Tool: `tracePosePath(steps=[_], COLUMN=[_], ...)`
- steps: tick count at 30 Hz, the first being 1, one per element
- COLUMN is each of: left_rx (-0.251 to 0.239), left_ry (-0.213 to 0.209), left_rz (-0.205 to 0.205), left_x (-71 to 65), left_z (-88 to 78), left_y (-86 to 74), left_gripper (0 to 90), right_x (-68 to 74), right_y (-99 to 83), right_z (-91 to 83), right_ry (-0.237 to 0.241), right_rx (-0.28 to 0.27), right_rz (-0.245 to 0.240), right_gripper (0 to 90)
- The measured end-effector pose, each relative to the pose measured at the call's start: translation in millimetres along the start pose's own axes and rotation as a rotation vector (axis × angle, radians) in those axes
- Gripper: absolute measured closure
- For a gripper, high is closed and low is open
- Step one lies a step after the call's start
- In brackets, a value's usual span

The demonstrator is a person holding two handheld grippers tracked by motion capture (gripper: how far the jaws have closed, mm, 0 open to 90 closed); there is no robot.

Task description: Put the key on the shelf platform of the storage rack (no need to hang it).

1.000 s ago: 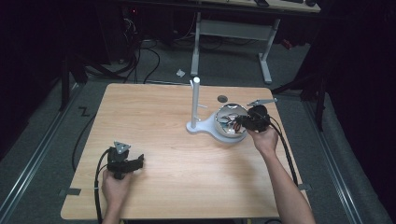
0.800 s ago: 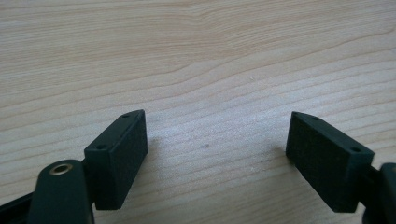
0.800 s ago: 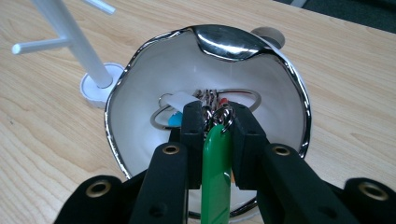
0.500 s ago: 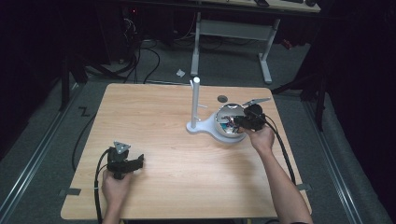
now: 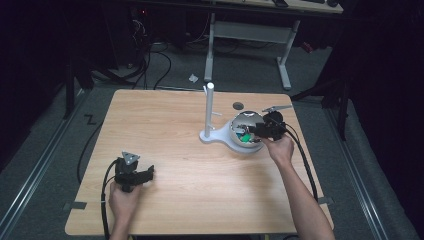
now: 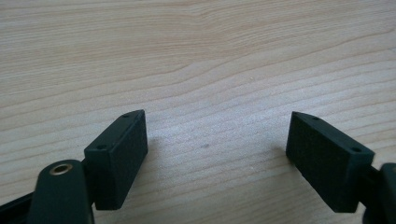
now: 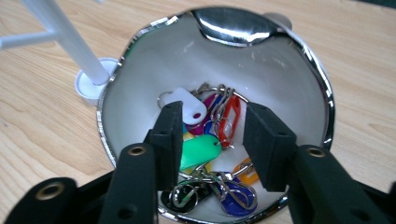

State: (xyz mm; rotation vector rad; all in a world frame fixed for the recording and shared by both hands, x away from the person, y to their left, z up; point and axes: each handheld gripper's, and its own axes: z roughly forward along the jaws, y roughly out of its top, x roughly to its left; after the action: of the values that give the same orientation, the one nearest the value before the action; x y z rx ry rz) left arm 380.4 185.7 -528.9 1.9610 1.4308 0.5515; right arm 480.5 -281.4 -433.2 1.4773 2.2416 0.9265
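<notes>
At lower left of the high view my left gripper (image 5: 134, 176) rests spread on the table (image 5: 165, 130). At centre right my right gripper (image 7: 212, 135), jaws just opening, hangs in the bowl (image 7: 299, 93) over the key tags (image 7: 205, 144). Next I close on one tag.

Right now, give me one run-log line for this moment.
right gripper: jaws just opened, over key tags in steel bowl | left gripper: open, idle over table
</notes>
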Motion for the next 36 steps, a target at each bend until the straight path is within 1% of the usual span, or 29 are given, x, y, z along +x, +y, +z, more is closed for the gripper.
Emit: tracePosePath(steps=[1, 3, 6, 10, 13, 17, 20, 22, 23, 24, 26, 28, 31, 34, 36], left_rx=[0.000, 0.000, 0.000, 0.000, 0.000, 0.000, 0.000, 0.000, 0.000, 0.000, 0.000, 0.000, 0.000, 0.000, -0.001], left_ry=[0.000, 0.000, 0.000, 0.000, 0.000, 0.000, 0.000, 0.000, 0.000, 0.000, 0.000, 0.001, 0.000, 0.001, 0.000], left_rz=[0.000, 0.000, 0.000, 0.000, 0.000, 0.000, 0.000, 0.000, 0.000, 0.000, 0.000, 0.000, 0.000, 0.001, -0.002], left_x=[0.0, 0.0, 0.0, 0.0, 0.0, 0.0, 0.0, 0.1, 0.0, 0.0, 0.0, -0.1, 0.0, 0.0, 0.1], left_z=[0.0, 0.0, 0.0, 0.0, 0.0, 0.1, 0.0, 0.1, 0.1, 0.0, 0.0, 0.1, 0.1, 0.0, 0.0], left_y=[0.0, 0.0, 0.0, 0.0, 0.0, 0.0, 0.0, 0.0, 0.0, 0.1, 0.1, 0.0, 0.1, 0.0, 0.0], left_gripper=[21.2, 21.2, 21.2, 21.2, 21.2, 21.2, 21.2, 21.2, 21.2, 21.2, 21.1, 21.1, 21.1, 21.1, 21.0], right_x=[0.8, 1.7, 2.8, 4.0, 4.7, 1.7, -2.6, -2.9, -2.2, -2.2, -3.1, -5.3, -6.8, -6.1, -4.7], right_y=[0.6, 1.4, 2.1, 2.7, 2.5, -1.8, -7.6, -10.1, -11.9, -12.7, -16.6, -20.5, -26.2, -28.0, -27.9], right_z=[-3.3, -9.5, -18.9, -31.9, -42.9, -56.4, -63.9, -68.7, -74.3, -77.3, -84.4, -87.4, -92.3, -100.9, -107.7], right_ry=[-0.001, 0.002, -0.006, -0.010, -0.025, -0.025, -0.013, -0.022, -0.036, -0.037, -0.023, -0.020, -0.038, -0.042, -0.046], right_rx=[-0.013, -0.033, -0.059, -0.090, -0.108, -0.145, -0.138, -0.135, -0.147, -0.156, -0.187, -0.183, -0.173, -0.179, -0.193], right_rz=[-0.006, -0.008, -0.008, -0.003, -0.014, 0.007, 0.034, 0.030, 0.027, 0.028, 0.051, 0.066, 0.059, 0.051, 0.043], right_gripper=[54.6, 53.5, 50.8, 48.8, 48.3, 48.1, 46.9, 47.0, 47.2, 47.5, 47.7, 47.2, 46.9, 46.8, 46.8])
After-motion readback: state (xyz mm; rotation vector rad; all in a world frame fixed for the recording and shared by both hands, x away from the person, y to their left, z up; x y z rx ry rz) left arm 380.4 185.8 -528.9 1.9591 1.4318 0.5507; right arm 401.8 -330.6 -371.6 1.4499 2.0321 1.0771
